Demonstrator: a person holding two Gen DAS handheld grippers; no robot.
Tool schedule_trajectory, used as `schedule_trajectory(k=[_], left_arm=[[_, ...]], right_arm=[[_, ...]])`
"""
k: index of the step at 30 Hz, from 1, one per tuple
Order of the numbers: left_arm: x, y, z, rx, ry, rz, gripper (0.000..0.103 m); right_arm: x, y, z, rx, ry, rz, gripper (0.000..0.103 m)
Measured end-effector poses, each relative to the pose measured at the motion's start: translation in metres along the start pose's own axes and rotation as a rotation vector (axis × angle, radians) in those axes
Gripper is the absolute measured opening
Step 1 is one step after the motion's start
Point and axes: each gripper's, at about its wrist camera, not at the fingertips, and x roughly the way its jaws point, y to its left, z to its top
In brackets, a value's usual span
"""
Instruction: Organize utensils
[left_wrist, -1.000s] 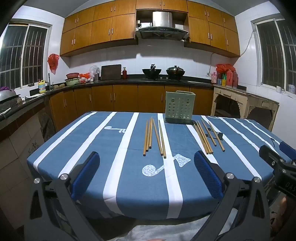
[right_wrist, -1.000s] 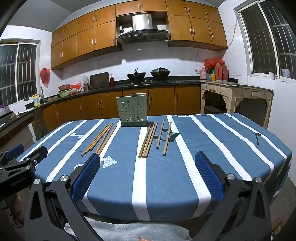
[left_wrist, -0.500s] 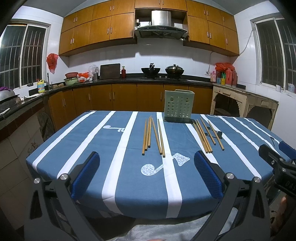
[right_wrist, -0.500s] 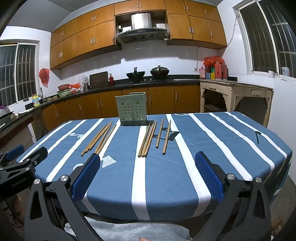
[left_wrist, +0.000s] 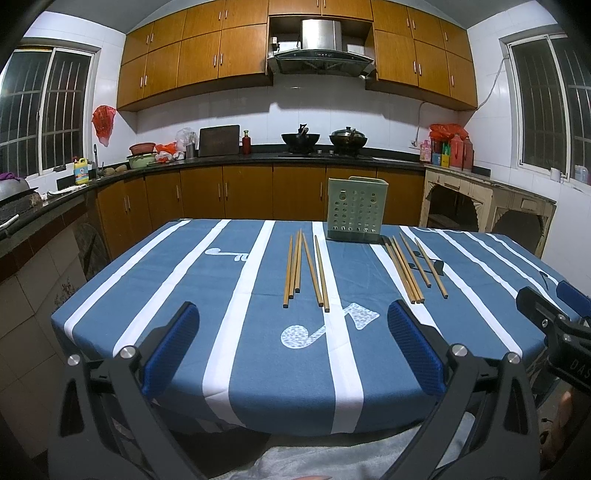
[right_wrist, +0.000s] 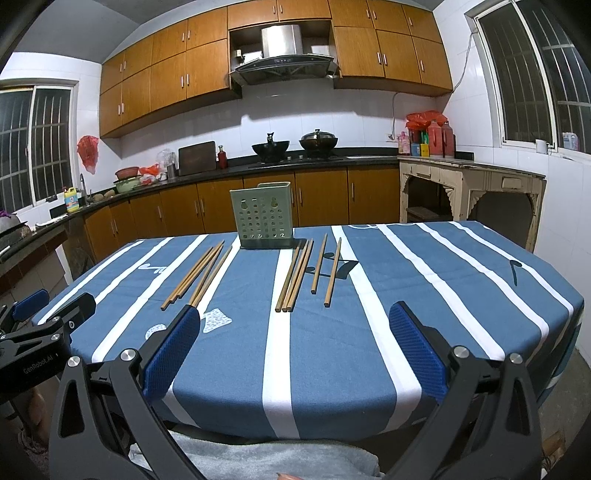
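A kitchen tabletop (left_wrist: 258, 369) under a blue, white-striped cloth. A green perforated holder (left_wrist: 356, 209) stands upright near the far edge; its contents cannot be seen. Two groups of wooden chopsticks (left_wrist: 304, 267) (right_wrist: 301, 273) lie flat before it. The left tool (left_wrist: 291, 347) and right tool (right_wrist: 293, 345) hover at the near edge, fingers apart, empty.

Near tablecloth (left_wrist: 177, 295) apparently unobstructed before chopsticks (left_wrist: 306, 269)

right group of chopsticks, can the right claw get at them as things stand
Probably yes: the right claw is open and empty, and only bare tablecloth lies between it and the right group of chopsticks, which lie flat, short of the holder.
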Motion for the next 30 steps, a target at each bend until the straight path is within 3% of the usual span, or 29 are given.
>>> schedule_trajectory(k=[30], left_arm=[[0.0068, -0.0007, -0.0049, -0.001, 0.009, -0.001, 0.099]], right_arm=[[0.0013, 0.0000, -0.0004, 0.002, 0.006, 0.000, 0.101]])
